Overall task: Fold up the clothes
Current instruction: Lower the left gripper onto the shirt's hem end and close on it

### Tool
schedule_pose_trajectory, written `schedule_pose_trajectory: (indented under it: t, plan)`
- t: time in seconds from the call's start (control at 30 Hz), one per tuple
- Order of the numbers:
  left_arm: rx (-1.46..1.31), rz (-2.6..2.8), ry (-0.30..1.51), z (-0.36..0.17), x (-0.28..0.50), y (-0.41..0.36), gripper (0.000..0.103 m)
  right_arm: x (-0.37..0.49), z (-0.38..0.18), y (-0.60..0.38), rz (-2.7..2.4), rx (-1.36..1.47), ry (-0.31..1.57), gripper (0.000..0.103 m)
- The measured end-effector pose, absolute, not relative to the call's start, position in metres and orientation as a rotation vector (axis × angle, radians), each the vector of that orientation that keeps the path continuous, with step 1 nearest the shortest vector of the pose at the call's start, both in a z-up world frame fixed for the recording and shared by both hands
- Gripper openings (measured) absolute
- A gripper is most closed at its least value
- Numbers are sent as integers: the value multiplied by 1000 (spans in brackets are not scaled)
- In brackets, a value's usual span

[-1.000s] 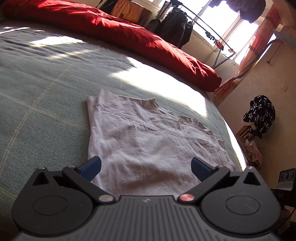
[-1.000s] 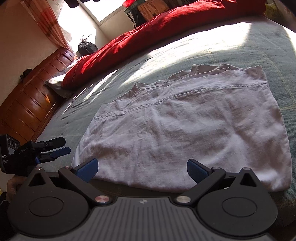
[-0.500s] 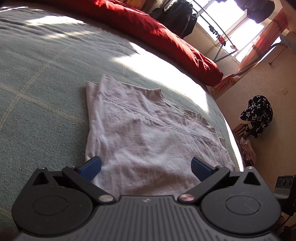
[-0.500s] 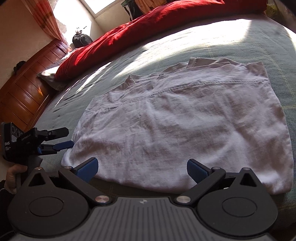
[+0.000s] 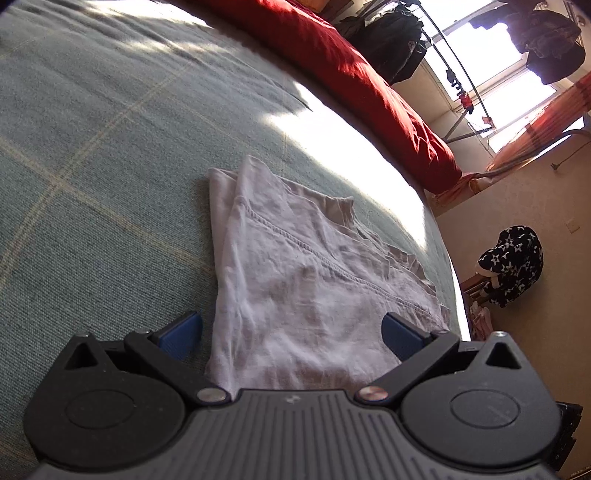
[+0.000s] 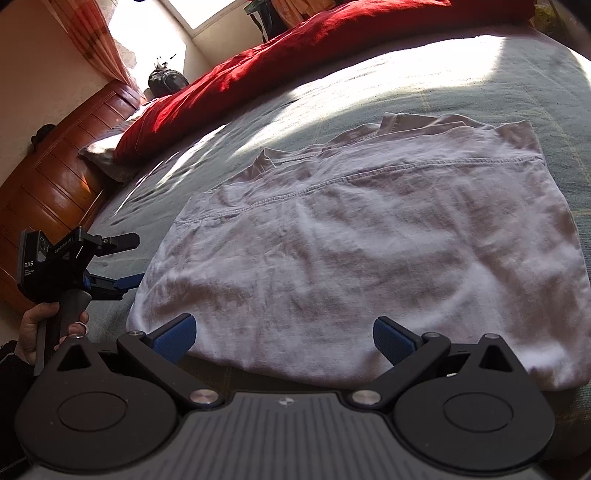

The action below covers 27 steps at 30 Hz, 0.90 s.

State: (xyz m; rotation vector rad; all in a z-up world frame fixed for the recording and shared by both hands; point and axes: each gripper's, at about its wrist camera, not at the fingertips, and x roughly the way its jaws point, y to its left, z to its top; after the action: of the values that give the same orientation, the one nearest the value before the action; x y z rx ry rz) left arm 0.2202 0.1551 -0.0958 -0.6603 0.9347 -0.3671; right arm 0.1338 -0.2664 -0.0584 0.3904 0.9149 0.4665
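Note:
A pale lilac garment (image 5: 295, 280) (image 6: 362, 251) lies folded flat on the grey-green bedspread (image 5: 92, 155) (image 6: 498, 74), a stitched hem running across it. My left gripper (image 5: 291, 334) is open, low over one end of the cloth, its blue pads on either side of that edge. My right gripper (image 6: 284, 336) is open too, its pads over the near long edge. In the right wrist view the left gripper (image 6: 129, 260) shows at the cloth's left corner, held by a hand (image 6: 35, 328). Nothing is between either pair of fingers.
A red duvet (image 5: 362, 74) (image 6: 295, 48) lies along the far side of the bed. A drying rack with dark clothes (image 5: 399, 33) stands by the window. A star-patterned garment (image 5: 513, 266) sits on the floor past the bed's edge. A wooden headboard (image 6: 55, 173) is at the left.
Both grippers have moved down and closer to the garment's edges. The left one has shifted so its left pad now sits off the cloth. Both stayed open.

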Motion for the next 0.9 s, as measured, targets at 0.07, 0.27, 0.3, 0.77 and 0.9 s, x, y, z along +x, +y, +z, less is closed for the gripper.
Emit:
schedule_pose_trajectory:
  t: [0.07,0.27,0.3,0.77,0.9]
  plan:
    - [-656,-374,937,-100,220,154,102,136,-57,-265,466,386,916,103]
    - [-659,-393,939,-100,221,155,102,140,-60,-258,472,378,922,103]
    - [-659,-394,939,-100,221,155,102,141,-61,-257,473,377,926,103]
    - [-676,-449,970,-104,243,158,102,144,-64,-262,468,391,924,103]
    - [-703,-476,971,-110,263,159,102,146,-68,-267,449,410,933,103]
